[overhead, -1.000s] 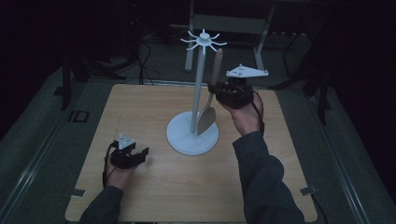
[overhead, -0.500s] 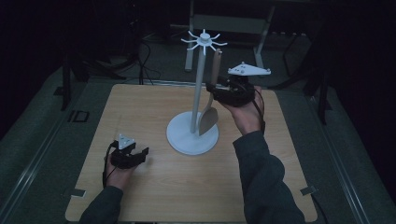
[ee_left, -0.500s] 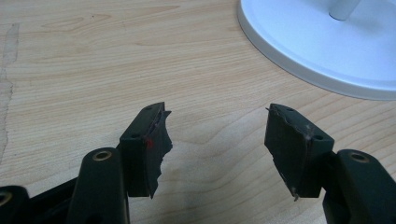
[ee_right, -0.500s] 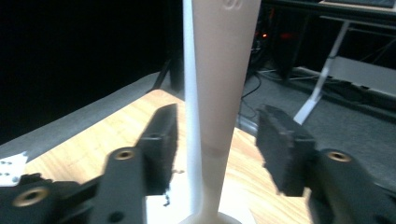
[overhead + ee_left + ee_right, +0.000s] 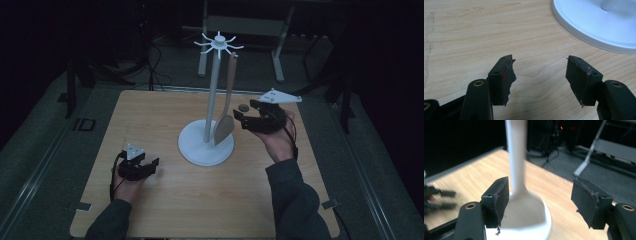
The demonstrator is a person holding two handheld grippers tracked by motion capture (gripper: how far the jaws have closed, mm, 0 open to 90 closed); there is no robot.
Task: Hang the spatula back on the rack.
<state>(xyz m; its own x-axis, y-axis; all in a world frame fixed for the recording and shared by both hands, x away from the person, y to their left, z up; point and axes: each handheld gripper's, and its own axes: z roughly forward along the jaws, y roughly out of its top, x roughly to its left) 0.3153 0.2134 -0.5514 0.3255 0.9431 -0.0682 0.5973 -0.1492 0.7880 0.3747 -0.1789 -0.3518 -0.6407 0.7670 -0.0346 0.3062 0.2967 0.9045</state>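
- High view, bottom of the frame: two sleeved forearms come in from the lower edge over the wooden table (image 5: 200, 200).
- Lower left, the left gripper (image 5: 150, 166) rests low over the table, its jaws apart with nothing between them; the left gripper view has bare wood between the two pads and the white stand's base (image 5: 599, 27) at the upper right.
- Centre of the frame stands the rack (image 5: 214, 95) — a white post on a round base with a crown of hooks on top.
- The wooden spatula (image 5: 227, 112) hangs from one hook on the right side of the post, blade down, its lower end just above or at the base; I cannot tell whether it touches.
- Just right of the spatula, the right gripper (image 5: 240, 117) has its jaws spread wide — they have just been opening — and nothing is between them.
- In the right gripper view the pale spatula (image 5: 520, 202) sits just beside the left pad, clear of the jaws, so it looks released and hanging by itself.
- Judgement: the step in hand is letting go cleanly. Draw the right gripper straight back towards the right edge, jaws kept wide, so no pad brushes the blade and swings it off the hook.
- Keep the left gripper where it is, well apart from the base.
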